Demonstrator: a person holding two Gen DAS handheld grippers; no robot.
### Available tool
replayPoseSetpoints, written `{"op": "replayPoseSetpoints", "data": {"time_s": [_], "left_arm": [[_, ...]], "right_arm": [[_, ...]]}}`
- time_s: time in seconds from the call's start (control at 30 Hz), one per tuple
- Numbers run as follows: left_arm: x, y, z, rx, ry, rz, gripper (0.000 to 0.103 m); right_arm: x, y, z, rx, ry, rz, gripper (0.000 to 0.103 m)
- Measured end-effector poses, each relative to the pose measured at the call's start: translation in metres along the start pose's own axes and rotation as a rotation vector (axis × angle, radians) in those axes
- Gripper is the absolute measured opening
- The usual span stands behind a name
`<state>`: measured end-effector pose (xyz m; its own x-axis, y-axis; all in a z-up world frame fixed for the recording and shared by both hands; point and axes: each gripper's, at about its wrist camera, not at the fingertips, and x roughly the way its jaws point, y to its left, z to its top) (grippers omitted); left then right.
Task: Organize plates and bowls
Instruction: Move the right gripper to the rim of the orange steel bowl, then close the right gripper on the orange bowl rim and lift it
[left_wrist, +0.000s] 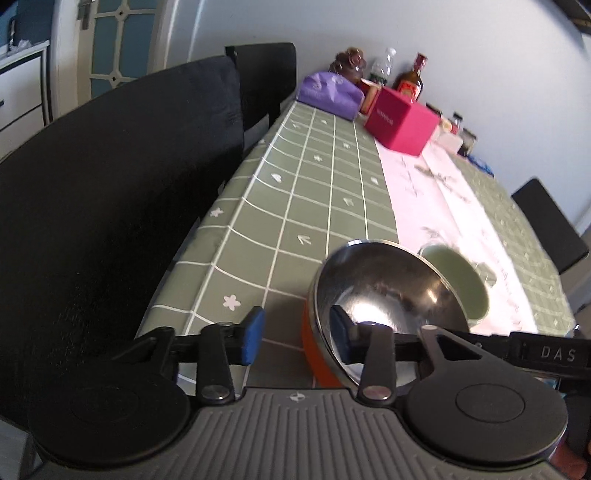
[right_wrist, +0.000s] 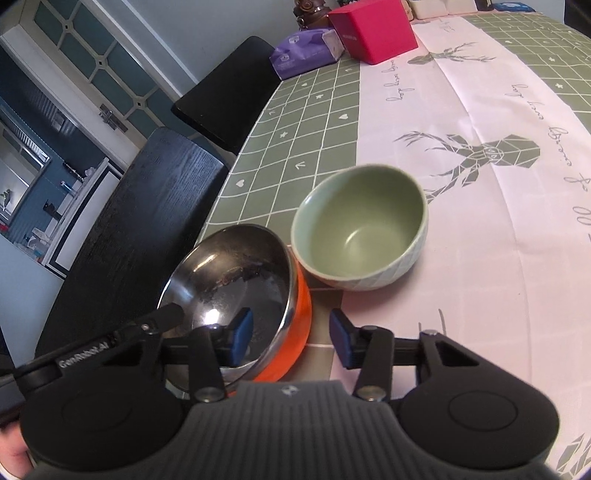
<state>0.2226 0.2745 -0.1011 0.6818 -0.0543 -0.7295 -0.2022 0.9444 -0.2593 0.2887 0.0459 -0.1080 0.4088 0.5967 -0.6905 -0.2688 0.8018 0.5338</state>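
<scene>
Both grippers are straddling the rim of one bowl from opposite sides. Left gripper (left_wrist: 297, 338) is standing part open, one blue pad outside the orange wall and one inside the steel bowl (left_wrist: 380, 291), with a clear gap on the outer side, so it is not gripping. Right gripper (right_wrist: 291, 339) is likewise sitting part open astride the steel bowl (right_wrist: 236, 291), one pad inside, one outside well off the wall, holding nothing.

That bowl, steel inside and orange outside, is sitting upright, mouth up, near the table's edge on the green checked tablecloth (right_wrist: 310, 122). Just beside it, nearly touching, a green ceramic bowl (right_wrist: 362, 225) is standing upright on the pink runner (right_wrist: 498, 229). Two bowls are showing in all.

Farther along the table are lying a magenta box (right_wrist: 373, 29), a purple tissue pack (right_wrist: 306, 51) and two bottles (left_wrist: 410, 77). Two black chairs (right_wrist: 144, 221) are standing along the table's edge.
</scene>
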Motion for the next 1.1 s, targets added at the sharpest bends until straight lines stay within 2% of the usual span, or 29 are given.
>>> {"op": "replayPoseSetpoints", "data": {"time_s": [0.2,0.3,0.43,0.57,0.7,1.1], "left_arm": [[0.003,-0.012,0.000,0.053,0.019,0.023,0.026],[0.004,-0.019,0.001,0.083,0.031,0.030,0.015],[0.004,-0.027,0.002,0.116,0.028,0.064,0.013],[-0.003,-0.031,0.003,0.131,0.016,0.066,0.011],[-0.014,-0.037,0.004,0.158,0.018,0.079,0.010],[-0.076,-0.081,-0.006,0.229,0.035,0.104,0.010]], "right_arm": [[0.007,0.002,0.000,-0.017,0.023,-0.009,0.027],[0.008,0.005,0.001,-0.028,0.024,-0.019,0.025],[0.008,0.008,0.001,-0.051,0.025,-0.039,0.023],[0.008,0.008,0.000,-0.053,0.030,-0.058,0.017],[0.000,0.010,0.001,-0.056,0.032,-0.051,0.015],[-0.065,0.014,-0.007,-0.046,0.084,-0.033,0.014]]}}
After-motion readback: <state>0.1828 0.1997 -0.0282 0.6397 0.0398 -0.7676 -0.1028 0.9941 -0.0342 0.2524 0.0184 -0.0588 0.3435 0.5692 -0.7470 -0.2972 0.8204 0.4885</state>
